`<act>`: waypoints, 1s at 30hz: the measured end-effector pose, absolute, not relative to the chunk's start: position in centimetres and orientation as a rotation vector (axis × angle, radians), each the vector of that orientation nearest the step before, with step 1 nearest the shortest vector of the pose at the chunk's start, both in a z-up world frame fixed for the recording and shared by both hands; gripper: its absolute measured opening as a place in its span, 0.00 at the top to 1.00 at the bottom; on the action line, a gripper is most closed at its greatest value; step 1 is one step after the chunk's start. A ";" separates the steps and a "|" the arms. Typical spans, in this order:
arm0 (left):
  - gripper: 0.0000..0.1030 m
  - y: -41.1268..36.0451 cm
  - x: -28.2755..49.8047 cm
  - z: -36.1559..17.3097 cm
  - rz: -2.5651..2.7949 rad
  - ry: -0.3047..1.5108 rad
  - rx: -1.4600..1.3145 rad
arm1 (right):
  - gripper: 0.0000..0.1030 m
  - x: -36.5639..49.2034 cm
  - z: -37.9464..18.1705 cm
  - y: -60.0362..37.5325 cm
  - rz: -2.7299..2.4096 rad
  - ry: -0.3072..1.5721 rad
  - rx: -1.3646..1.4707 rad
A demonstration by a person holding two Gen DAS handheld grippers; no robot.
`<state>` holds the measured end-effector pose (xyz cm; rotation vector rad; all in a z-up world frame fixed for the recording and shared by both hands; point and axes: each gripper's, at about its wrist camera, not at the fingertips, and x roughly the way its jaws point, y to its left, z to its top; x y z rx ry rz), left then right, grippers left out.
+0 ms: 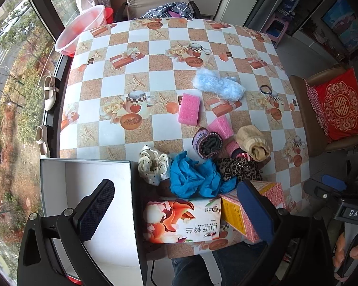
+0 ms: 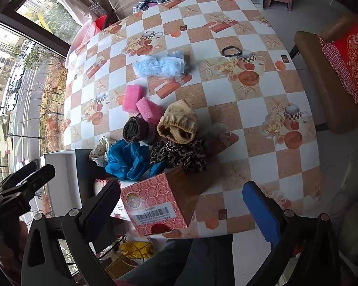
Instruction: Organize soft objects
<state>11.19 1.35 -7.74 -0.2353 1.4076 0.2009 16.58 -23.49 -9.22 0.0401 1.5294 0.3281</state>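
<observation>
Left wrist view, lower left of frame: an open white cardboard box [image 1: 88, 174] is seen at the near edge of the checkered, teapot-printed tabletop [image 1: 136, 54]; its visible interior is bare. The left gripper [image 1: 176, 205] is held wide open above the box and the packs beside it; nothing is gripped.

Lower centre: one floral-printed soft tissue pack [image 1: 181, 221] is noted, and to its right one pink patterned carton [image 1: 262, 205].

Centre, just above: a loose heap of soft items is recorded. Counted left to right: one cream polka-dot scrunchie [image 1: 152, 166], one crumpled blue fabric piece [image 1: 195, 178], one rolled purple knit item [image 1: 207, 143], one leopard-print scrunchie [image 1: 238, 166], one rolled tan knit sock [image 1: 253, 143]. Two pink foam sponges [image 1: 189, 106] are counted, one apart from the heap, one touching it. Further up, one pale blue fluffy bundle [image 1: 218, 84] lies alone; upper right, one dark hair tie [image 1: 267, 89].

Right wrist view: the right gripper [image 2: 181, 200] is likewise fully spread and empty, near the carton.

Handling, judged: all items appear light and compressible. Fabrics are expected to sag and snag on neighbours; a pinch through the bunched middle is advised. Sponges should be taken across the short sides. The hair tie lies flat and may be hard to lift.
</observation>
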 end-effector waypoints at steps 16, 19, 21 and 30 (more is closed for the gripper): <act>0.00 0.9 21.6 -17.6 0.258 1.566 -0.268 | 0.00 24.2 -18.7 -20.7 0.460 1.699 -0.042; 0.00 0.6 22.7 -18.6 0.251 1.578 -0.272 | 0.00 24.8 -19.9 -20.2 0.474 1.725 -0.054; 0.00 0.4 23.5 -19.3 0.246 1.587 -0.275 | 0.00 25.2 -20.5 -19.8 0.481 1.738 -0.062; 0.00 0.9 25.7 -22.1 0.259 1.618 -0.274 | 0.00 26.4 -22.7 -18.6 0.507 1.773 -0.088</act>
